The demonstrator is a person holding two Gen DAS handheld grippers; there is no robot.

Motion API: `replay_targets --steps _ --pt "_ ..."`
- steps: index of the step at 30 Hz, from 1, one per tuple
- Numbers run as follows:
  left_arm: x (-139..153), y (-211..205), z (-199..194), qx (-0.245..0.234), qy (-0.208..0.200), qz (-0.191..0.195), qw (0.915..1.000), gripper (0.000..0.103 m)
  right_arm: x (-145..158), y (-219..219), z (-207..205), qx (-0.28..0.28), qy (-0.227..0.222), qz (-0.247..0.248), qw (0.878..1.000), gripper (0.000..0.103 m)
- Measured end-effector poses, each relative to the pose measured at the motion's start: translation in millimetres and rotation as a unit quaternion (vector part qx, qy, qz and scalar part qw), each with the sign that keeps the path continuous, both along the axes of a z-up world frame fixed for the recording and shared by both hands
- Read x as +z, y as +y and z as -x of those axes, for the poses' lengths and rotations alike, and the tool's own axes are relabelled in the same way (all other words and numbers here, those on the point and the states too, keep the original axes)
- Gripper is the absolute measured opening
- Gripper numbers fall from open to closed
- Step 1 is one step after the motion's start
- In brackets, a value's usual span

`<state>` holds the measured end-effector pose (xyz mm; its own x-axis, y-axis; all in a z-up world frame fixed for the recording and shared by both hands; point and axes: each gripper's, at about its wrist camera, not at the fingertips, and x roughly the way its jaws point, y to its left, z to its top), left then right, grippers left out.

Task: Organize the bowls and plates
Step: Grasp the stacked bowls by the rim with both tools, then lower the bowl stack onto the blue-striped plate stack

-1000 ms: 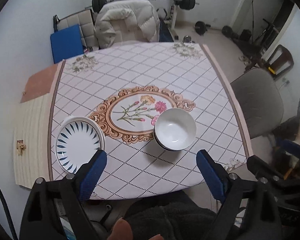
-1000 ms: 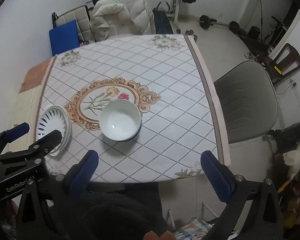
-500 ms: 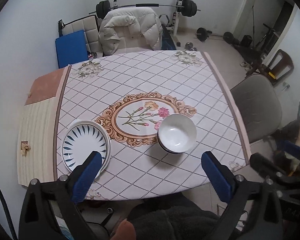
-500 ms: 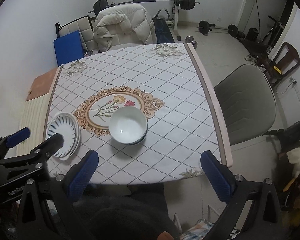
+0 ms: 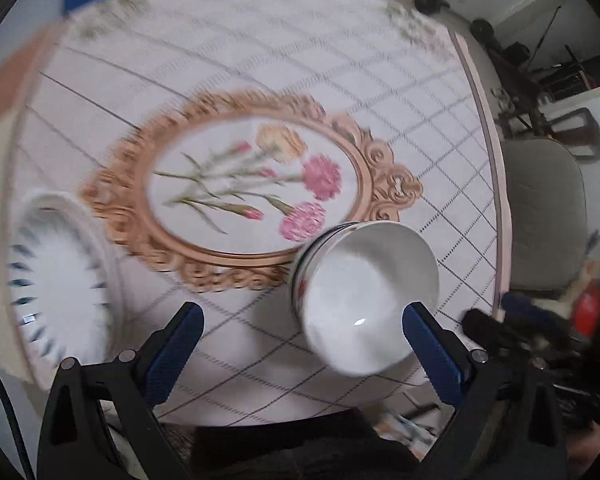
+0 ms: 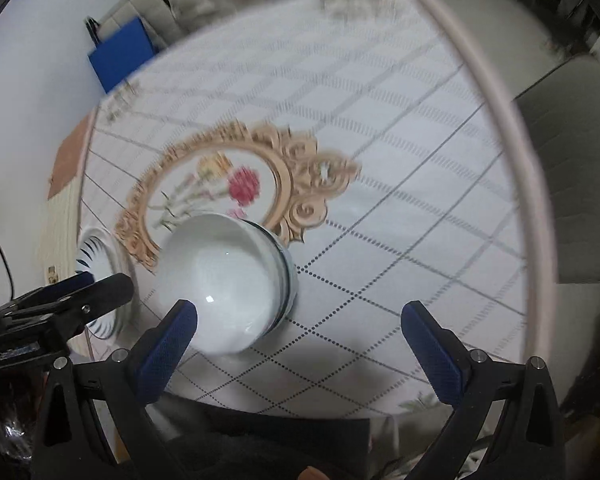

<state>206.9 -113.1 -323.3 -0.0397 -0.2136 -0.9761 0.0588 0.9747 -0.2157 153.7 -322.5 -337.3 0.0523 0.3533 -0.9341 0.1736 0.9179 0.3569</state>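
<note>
A stack of white bowls (image 5: 364, 292) stands on the patterned tablecloth, just right of the flower medallion; it also shows in the right wrist view (image 6: 228, 284). A stack of white plates with blue rays (image 5: 60, 284) lies at the table's left side, and shows in the right wrist view (image 6: 100, 256). My left gripper (image 5: 300, 352) is open and empty, low over the table, with the bowls by its right finger. My right gripper (image 6: 300, 348) is open and empty, with the bowls by its left finger. The left gripper's body (image 6: 60, 308) shows over the plates.
The table (image 5: 472, 92) carries a checked cloth with a gold-framed flower medallion (image 5: 244, 192). A grey chair (image 5: 544, 208) stands at the table's right side. A blue pad (image 6: 120, 52) and a chair with a white jacket stand behind the table. Both views are blurred.
Both grippers have dropped down and closer to the table, so bowls and plates look much larger. Jaws stay open. Bowls and plates have not moved.
</note>
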Motion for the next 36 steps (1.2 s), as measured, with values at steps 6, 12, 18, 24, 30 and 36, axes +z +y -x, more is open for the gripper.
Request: replay_targets --steps 6,12,18,24,30,36 --pt "-58.7 -1.5 -21.4 -0.009 0.06 0.047 0.9971 0.1 -69.5 5.4 -23.6 0.019 0.056 -0.096 0.994 0.102" --pt "-97.5 -3.8 -31.6 -0.018 0.094 0.072 0.9928 0.099 -109.4 20.8 -39.6 0.06 0.089 -0.142 0.984 0.102" --pt "-114.8 -0.7 -34.4 0.006 0.116 0.139 0.9835 0.084 -129.5 33.7 -46.4 0.09 0.102 -0.19 0.972 0.1" --pt "-107.2 -12.6 -31.7 0.0 0.111 0.149 0.9826 0.07 -130.5 53.1 -50.7 0.112 0.102 -0.206 0.967 0.069" --pt "-97.2 -11.8 -25.4 0.016 0.093 0.131 0.9869 0.071 -126.9 57.1 -49.3 0.121 0.088 -0.201 0.968 0.069" --pt "-86.5 -14.7 -22.3 0.014 0.073 0.124 0.9894 0.071 -109.1 55.8 -51.8 0.13 0.074 -0.196 0.969 0.069"
